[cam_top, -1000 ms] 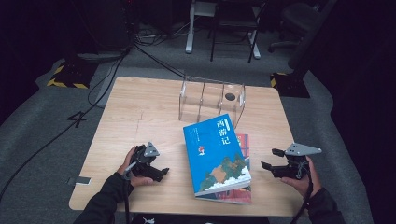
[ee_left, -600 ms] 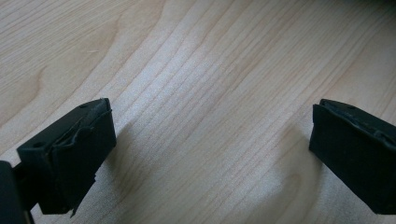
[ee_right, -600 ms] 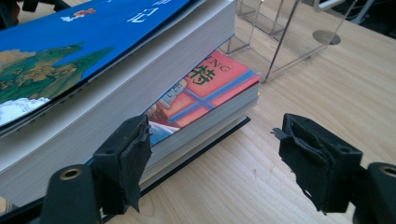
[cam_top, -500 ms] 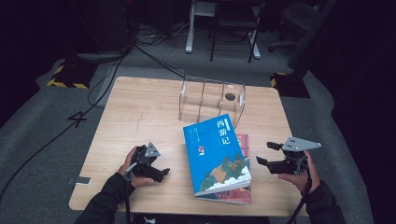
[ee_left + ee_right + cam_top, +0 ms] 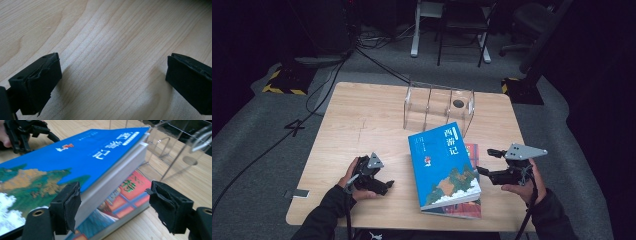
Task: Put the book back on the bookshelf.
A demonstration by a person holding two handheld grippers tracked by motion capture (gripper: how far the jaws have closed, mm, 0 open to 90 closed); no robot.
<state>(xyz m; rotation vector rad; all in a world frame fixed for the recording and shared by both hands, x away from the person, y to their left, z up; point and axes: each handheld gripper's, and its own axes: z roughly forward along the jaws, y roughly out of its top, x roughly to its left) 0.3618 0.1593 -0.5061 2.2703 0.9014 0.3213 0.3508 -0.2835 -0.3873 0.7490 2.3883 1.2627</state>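
A thick blue book (image 5: 443,167) lies at an angle on top of a red book (image 5: 473,151) near the table's front. In the right gripper view the blue book (image 5: 75,157) has its page edge toward me, and the red book (image 5: 125,195) pokes out beneath. My right gripper (image 5: 484,161) is at the books' right edge, open. Its jaws straddle the blue book's lower corner (image 5: 117,206) without pinching it. My left gripper (image 5: 386,187) rests low on the wood left of the books, open, with bare tabletop between its jaws (image 5: 113,82).
A clear acrylic rack (image 5: 439,107) with dividers stands just behind the books, seen close in the right gripper view (image 5: 175,147). The wooden table (image 5: 362,130) has free room at the left and back. Cables and chair legs sit on the floor beyond.
My right gripper has moved left toward the books and risen slightly, so its jaws now reach the books' edge. The left gripper and the books have not moved.
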